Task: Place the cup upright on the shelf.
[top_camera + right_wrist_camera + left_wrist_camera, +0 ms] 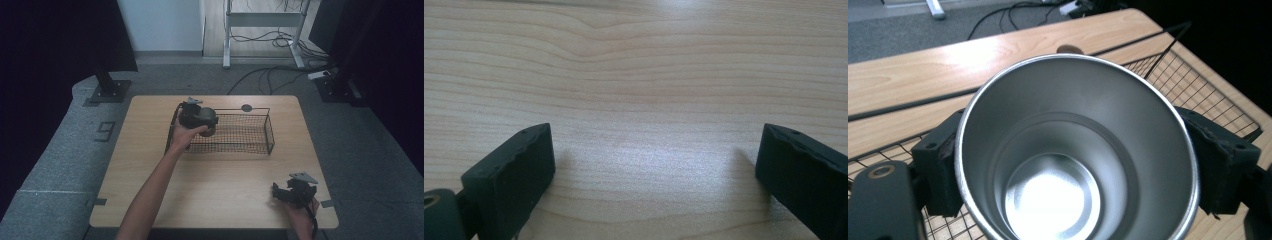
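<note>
A shiny steel cup [1078, 150] fills the left gripper view, its mouth facing the camera, clamped on both sides by the black jaws. In the high view my left gripper [204, 120] holds this cup [209, 118] over the left end of a black wire basket [260, 131], slightly above its rim. My right gripper [281, 192] rests low over the wooden table [150, 150] at the front right corner. The right gripper view has its two jaws wide apart with only bare wood [649, 100] between them.
A small dark round disc [246, 107] lies on the table just behind the basket. Beyond the table are grey carpet, a black stand base [107, 90] at the left, a white desk frame [262, 30] and loose cables [280, 70].
</note>
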Available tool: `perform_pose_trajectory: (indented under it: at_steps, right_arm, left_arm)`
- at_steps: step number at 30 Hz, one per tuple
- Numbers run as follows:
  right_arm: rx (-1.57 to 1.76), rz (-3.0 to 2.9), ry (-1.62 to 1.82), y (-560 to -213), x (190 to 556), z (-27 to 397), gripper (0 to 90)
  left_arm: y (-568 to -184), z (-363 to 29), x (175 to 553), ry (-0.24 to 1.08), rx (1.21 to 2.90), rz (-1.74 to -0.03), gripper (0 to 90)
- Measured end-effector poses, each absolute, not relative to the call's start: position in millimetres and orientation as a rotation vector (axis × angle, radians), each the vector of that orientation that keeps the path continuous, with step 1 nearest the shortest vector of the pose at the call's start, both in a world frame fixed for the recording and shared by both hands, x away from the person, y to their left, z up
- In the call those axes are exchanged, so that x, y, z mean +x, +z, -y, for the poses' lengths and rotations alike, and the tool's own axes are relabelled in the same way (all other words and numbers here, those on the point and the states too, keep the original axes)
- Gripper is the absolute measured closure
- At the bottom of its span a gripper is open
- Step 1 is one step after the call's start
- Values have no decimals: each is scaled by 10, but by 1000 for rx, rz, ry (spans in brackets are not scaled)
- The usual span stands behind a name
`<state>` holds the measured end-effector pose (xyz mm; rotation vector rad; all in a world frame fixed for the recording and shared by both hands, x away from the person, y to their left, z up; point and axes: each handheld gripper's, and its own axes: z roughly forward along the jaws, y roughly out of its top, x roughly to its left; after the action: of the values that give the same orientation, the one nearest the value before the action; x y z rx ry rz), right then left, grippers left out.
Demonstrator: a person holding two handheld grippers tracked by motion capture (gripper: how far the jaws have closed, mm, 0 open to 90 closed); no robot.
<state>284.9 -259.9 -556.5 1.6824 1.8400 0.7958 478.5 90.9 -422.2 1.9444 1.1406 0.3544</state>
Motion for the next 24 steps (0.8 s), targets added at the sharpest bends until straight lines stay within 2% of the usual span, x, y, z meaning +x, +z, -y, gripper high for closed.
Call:
perform_pose_trajectory:
  at_steps: [24]
  right_arm:
    - [1680, -1839, 796, -5565, 2850, 2601, 26]
  left_arm:
    - [-4646, -840, 4963, 296, 1999, -1239, 140]
